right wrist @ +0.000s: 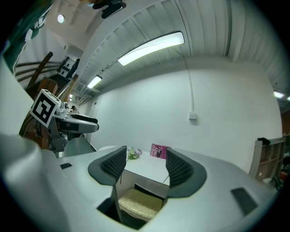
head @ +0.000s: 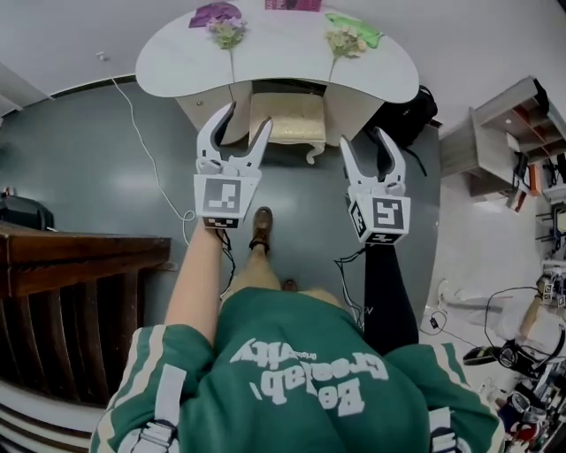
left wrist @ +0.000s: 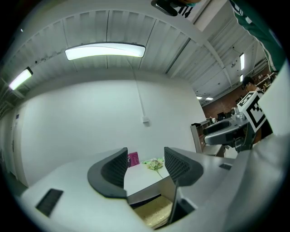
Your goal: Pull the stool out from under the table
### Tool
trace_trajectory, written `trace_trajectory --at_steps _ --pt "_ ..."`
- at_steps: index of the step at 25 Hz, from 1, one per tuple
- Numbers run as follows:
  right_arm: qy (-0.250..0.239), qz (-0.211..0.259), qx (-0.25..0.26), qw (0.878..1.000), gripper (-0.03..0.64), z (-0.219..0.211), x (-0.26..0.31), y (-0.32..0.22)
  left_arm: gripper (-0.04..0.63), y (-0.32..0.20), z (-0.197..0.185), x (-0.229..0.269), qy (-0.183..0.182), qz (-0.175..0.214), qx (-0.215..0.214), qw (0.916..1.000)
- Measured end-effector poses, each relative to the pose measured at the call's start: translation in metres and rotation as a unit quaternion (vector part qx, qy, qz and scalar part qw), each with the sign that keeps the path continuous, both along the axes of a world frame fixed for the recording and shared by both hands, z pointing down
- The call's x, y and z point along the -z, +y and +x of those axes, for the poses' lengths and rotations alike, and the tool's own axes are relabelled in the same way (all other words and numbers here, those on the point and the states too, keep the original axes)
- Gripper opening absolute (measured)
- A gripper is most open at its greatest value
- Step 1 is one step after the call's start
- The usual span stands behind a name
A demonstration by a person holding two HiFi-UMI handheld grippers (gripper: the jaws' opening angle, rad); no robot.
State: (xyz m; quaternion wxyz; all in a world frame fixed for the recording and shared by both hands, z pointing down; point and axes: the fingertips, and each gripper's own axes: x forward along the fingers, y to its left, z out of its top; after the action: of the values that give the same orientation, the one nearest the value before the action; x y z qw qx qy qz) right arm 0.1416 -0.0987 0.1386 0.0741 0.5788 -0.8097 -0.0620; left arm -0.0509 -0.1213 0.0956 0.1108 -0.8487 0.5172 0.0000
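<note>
My left tongs (head: 249,124) and right tongs (head: 364,146), mid-frame, both gape empty, aimed at the stool (head: 287,119) tucked under the table (head: 283,62) at top centre, lined up for grabbing.

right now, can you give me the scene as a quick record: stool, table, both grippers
stool: cream cushioned seat, tucked under the table, front part showing
table: white, curved top
on table: flower sprigs, pink book at the back edge
left gripper: open, nothing between its jaws, held in the air facing the stool
right gripper: open, nothing between its jaws, in the air beside the stool's right side
task state: stool not yet gripped or pulled
</note>
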Motion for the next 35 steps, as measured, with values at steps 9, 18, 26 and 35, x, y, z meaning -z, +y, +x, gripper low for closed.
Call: trace_trajectory --at_steps 9,18,26,35 --pt "0.013 -0.011 -0.036 0.999 0.262 -0.017 -0.027 -0.131 0.268 -0.143 0.011 -0.038 -0.017 0.002 -0.059 0.9981" --pt "0.031 -0.061 -0.056 0.996 0.245 -0.017 -0.107 -0.2 0.268 -0.218 0.034 -0.106 -0.017 -0.026 -0.105 0.994" --pt "0.019 -0.084 -0.049 0.995 0.238 -0.006 -0.202 -0.218 0.268 -0.24 0.034 -0.195 0.013 -0.061 -0.084 0.9945" --pt "-0.003 -0.086 -0.042 0.995 0.244 0.015 -0.354 -0.213 0.27 -0.238 0.006 -0.348 0.025 -0.088 -0.015 0.9957"
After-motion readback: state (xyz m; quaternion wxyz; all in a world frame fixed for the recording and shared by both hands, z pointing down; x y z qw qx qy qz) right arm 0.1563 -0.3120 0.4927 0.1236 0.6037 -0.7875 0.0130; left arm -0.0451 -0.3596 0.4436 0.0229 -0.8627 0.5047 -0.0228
